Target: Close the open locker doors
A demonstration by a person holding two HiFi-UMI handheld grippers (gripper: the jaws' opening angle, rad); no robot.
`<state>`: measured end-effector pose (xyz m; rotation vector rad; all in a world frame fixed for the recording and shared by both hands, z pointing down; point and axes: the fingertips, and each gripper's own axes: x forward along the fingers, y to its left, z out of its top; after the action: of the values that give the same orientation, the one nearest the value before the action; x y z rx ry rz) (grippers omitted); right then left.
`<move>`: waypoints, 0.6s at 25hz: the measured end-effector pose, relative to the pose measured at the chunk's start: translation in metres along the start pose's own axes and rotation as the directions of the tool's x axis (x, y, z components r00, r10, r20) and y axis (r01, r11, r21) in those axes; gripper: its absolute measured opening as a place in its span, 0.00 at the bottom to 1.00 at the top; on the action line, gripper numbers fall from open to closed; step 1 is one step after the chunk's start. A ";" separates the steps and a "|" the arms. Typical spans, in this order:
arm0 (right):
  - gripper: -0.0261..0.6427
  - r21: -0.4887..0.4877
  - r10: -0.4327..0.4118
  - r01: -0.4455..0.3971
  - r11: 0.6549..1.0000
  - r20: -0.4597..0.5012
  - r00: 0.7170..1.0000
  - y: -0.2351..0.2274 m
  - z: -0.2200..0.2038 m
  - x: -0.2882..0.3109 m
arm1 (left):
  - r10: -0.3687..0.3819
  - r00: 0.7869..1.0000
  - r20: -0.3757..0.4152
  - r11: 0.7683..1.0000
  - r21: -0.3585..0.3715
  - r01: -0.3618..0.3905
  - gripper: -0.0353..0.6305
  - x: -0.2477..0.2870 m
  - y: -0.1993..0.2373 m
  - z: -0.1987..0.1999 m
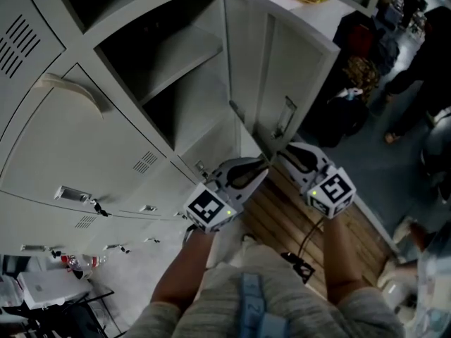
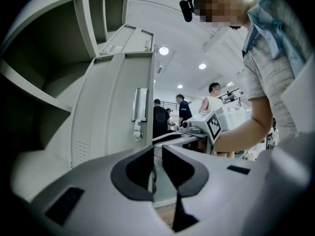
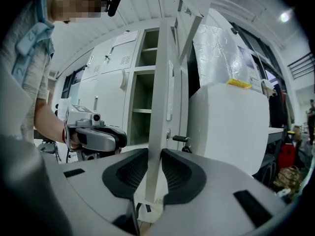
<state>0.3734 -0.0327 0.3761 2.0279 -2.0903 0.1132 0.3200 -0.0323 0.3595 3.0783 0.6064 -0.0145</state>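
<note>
Locker door, pale grey sheet metal (image 1: 282, 69), stands swung wide, compartment exposed. Your right hand-held gripper (image 3: 153, 154) pinches its free edge. Your left hand-held gripper (image 2: 157, 149) barely parted, empty. Closing swing remains; locker above looks open too.

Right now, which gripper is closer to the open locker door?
Right. The right gripper has the edge of the locker door pinched between its jaws. The left gripper is off to its side, apart from the door.
</note>
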 end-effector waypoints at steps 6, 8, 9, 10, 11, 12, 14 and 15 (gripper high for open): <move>0.17 -0.033 0.022 -0.023 0.999 -0.011 1.000 0.029 0.006 0.015 | 0.038 0.999 -0.001 0.999 -0.009 -0.038 0.11 -0.033 0.005 0.000; 0.17 -0.037 0.032 -0.033 0.999 -0.017 0.999 0.039 0.008 0.020 | 0.052 0.999 -0.001 0.999 -0.012 -0.052 0.11 -0.043 0.008 -0.001; 0.17 -0.032 0.034 -0.035 0.999 -0.019 0.999 0.044 0.011 0.023 | 0.060 0.998 0.000 0.998 -0.014 -0.060 0.11 -0.048 0.009 -0.001; 0.17 -0.032 0.035 -0.035 0.999 -0.018 0.999 0.049 0.012 0.026 | 0.067 0.998 0.001 0.998 -0.014 -0.067 0.11 -0.053 0.011 -0.002; 0.17 -0.039 0.036 -0.036 0.999 -0.014 0.999 0.053 0.014 0.030 | 0.076 0.997 0.001 0.997 -0.014 -0.076 0.11 -0.058 0.012 -0.003; 0.17 -0.047 0.039 -0.039 0.998 -0.009 0.999 0.057 0.015 0.035 | 0.084 0.996 -0.001 0.996 -0.015 -0.084 0.11 -0.063 0.013 -0.004; 0.17 -0.046 0.048 -0.049 0.998 -0.012 0.999 0.068 0.019 0.045 | 0.101 0.995 -0.001 0.995 -0.019 -0.101 0.11 -0.072 0.016 -0.006; 0.17 -0.046 0.054 -0.054 0.997 -0.014 0.998 0.073 0.021 0.050 | 0.109 0.994 0.001 0.994 -0.022 -0.109 0.11 -0.076 0.017 -0.007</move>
<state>0.2973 -0.0828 0.3741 1.9400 -2.1210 0.0851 0.2558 -0.0773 0.3673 3.0845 0.4348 -0.0105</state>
